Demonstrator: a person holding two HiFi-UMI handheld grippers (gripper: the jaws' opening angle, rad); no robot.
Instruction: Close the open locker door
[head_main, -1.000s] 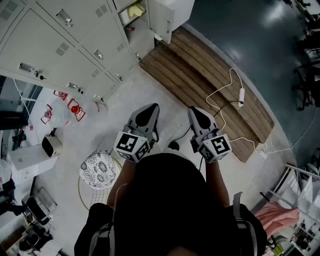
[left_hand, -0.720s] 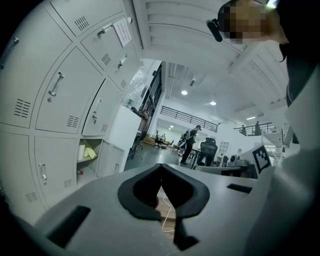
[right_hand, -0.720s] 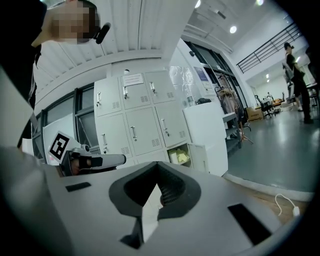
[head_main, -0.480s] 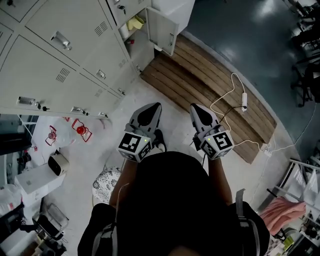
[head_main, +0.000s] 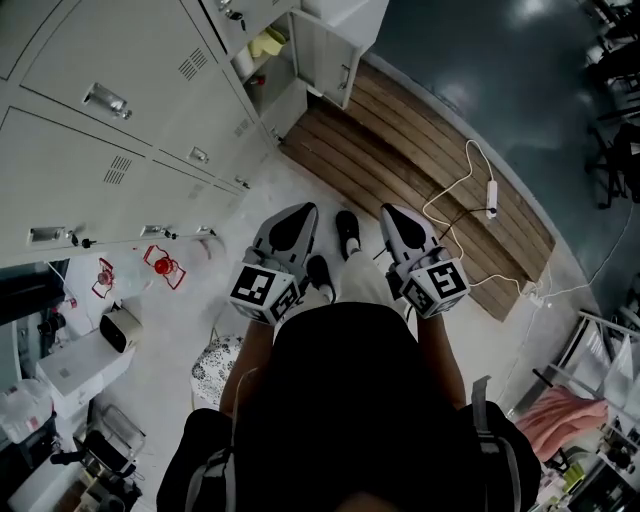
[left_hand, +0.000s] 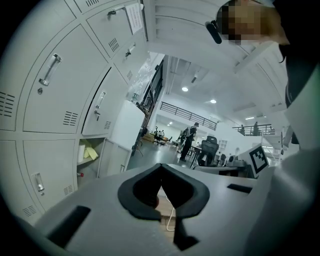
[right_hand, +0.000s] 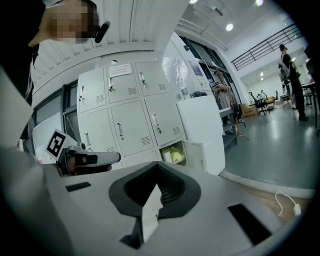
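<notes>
The grey lockers fill the upper left of the head view. One low compartment stands open with yellow things inside, and its door swings out toward the wooden boards. My left gripper and right gripper are held side by side in front of my body, both shut and empty, well short of the door. In the left gripper view the shut left gripper has the open compartment at its left. Past the shut right gripper, the right gripper view shows the open door straight ahead.
A wooden slatted platform lies on the floor by the door, with a white cable and power strip on it. A patterned stool and clutter sit at the left. A tall white cabinet stands beside the open locker. People stand far off.
I have walked toward the lockers, so the open door sits nearer in view. A foot has stepped forward between the grippers. Both grippers kept their pose and stayed shut.
</notes>
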